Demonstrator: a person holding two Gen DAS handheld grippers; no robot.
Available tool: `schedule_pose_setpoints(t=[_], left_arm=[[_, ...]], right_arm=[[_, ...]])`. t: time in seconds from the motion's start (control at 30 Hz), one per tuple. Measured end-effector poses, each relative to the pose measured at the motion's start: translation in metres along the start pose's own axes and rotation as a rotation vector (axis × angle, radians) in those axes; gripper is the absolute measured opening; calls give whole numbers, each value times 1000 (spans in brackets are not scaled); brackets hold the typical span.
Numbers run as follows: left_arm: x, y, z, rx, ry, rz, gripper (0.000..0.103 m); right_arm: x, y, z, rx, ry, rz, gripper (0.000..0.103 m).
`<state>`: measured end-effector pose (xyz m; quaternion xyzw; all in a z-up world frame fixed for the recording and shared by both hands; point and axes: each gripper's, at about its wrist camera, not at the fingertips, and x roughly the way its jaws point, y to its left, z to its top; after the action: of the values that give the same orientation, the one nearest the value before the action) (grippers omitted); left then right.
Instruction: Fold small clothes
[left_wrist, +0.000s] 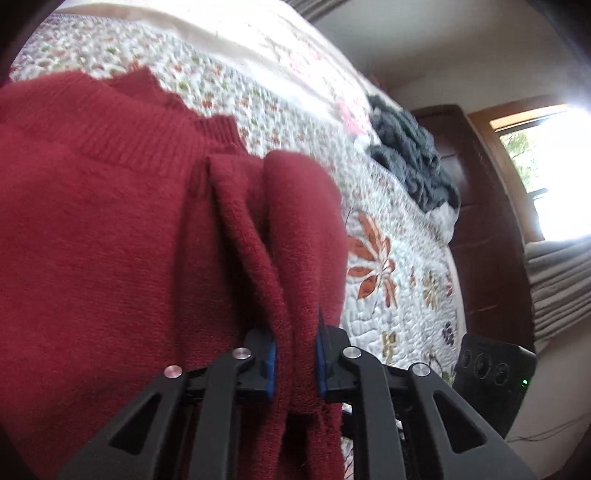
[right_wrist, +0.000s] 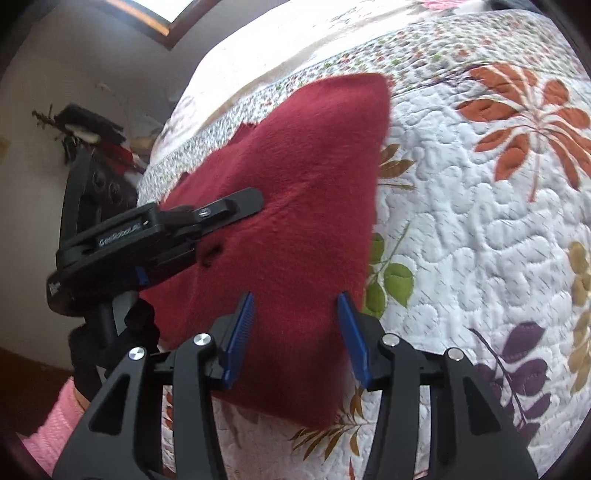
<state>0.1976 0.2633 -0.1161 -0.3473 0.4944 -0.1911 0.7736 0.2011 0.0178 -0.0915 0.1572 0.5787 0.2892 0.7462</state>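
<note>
My left gripper (left_wrist: 295, 363) is clamped on a bunched fold of the red knit sweater (left_wrist: 110, 240); both blue pads (left_wrist: 271, 369) press into the wool, and the cloth rises in three ridges out of the pinch. From the left wrist view the gripper points along the bed, tilted so the quilt (left_wrist: 399, 295) slopes away to the right. In the right wrist view the same left gripper (right_wrist: 207, 221) enters from the left edge, lying nearly level across the sweater (right_wrist: 295, 221), one black finger (right_wrist: 236, 201) resting on top of the cloth; a pink sleeve (right_wrist: 55, 424) shows at the lower left below it. My right gripper (right_wrist: 295, 336) hangs above the near part of the sweater with its jaws spread wide, two blue pads (right_wrist: 236, 336) well apart, nothing between them but the red cloth underneath; whether the pads touch the wool I cannot tell. Count: one red sweater, lying on the floral quilt with its ribbed band (left_wrist: 122, 144) toward the far side; one dark grey garment (left_wrist: 410, 155) heaped near the quilt's right edge, well apart from the sweater; two grippers; one black box with three round openings (left_wrist: 491, 373) and a green light beside the bed.
</note>
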Motion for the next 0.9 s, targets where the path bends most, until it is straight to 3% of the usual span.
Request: schedule_pose_setpoints(t=[0.23,0.43,0.8,0.9], left_arm=[[-60,-2,14,28,-102,-27,14],[-117,10,34,66,-161,20,15],[-197,72,47,57,-238,134,15],[-216,98,46,14,-273,160,15]], right_arm=[[-16,7,-3,-20,-23,-10,47],[5,35,-4,-72,19,22,48],[40,69,-17,-120,120,91,60],[42,77,-17,-132,131,97,60]])
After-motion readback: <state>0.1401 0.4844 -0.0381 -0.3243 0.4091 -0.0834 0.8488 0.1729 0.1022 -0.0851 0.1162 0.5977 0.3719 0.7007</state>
